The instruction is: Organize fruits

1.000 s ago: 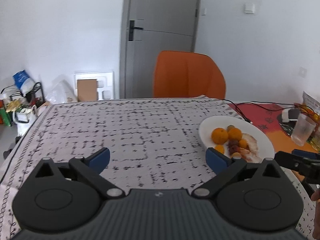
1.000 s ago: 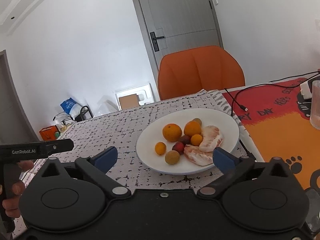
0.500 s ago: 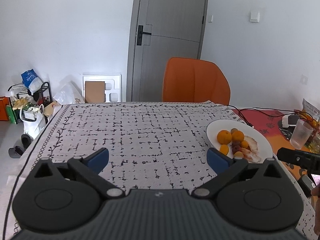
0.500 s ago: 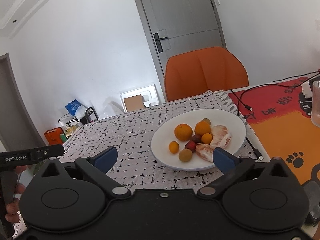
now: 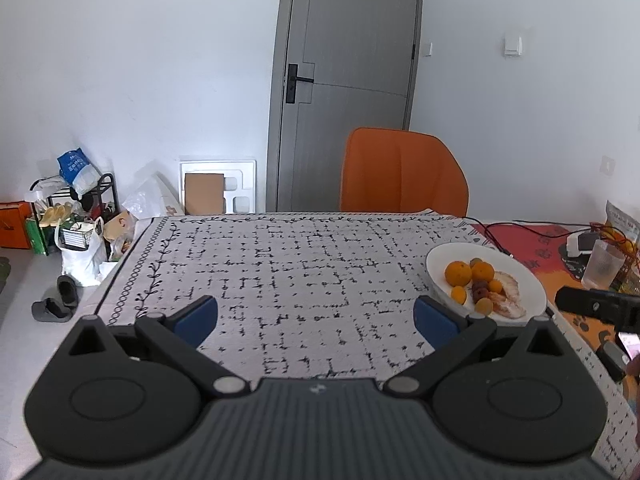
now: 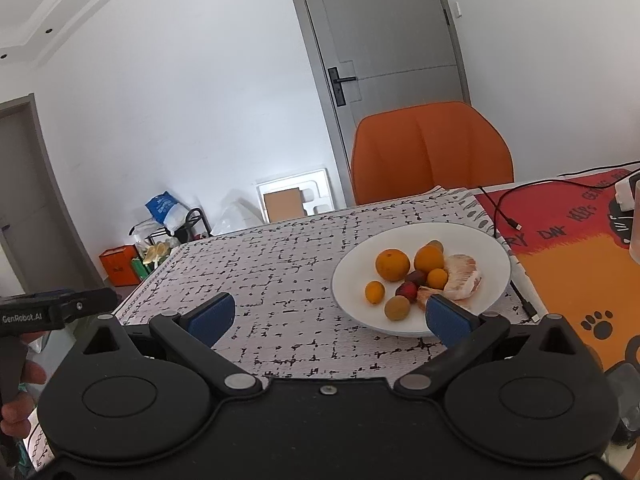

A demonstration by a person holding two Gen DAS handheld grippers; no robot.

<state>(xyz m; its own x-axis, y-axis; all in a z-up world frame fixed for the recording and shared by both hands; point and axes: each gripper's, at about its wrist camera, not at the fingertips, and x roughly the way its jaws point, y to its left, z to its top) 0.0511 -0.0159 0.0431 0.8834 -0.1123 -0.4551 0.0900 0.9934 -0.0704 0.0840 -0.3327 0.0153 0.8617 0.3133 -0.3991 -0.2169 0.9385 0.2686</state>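
"GenRobot.AI" reads on the left gripper (image 6: pixel 48 314); both grippers gape, holding nothing.
Fruits (image 6: pixel 416 276) sit on a white plate (image 6: pixel 472 240) ahead of the right gripper (image 6: pixel 328 316), on a black-patterned tablecloth (image 5: pixel 300 272); orange chair (image 5: pixel 404 172), grey door (image 5: pixel 352 60) behind.

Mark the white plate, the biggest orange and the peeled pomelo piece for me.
Plate (image 6: pixel 472 236): right wrist view, bare far part of its inside.
Biggest orange (image 6: pixel 392 265): right wrist view, middle of its skin.
Pomelo piece (image 6: pixel 462 280): right wrist view, middle of the pale peeled flesh.
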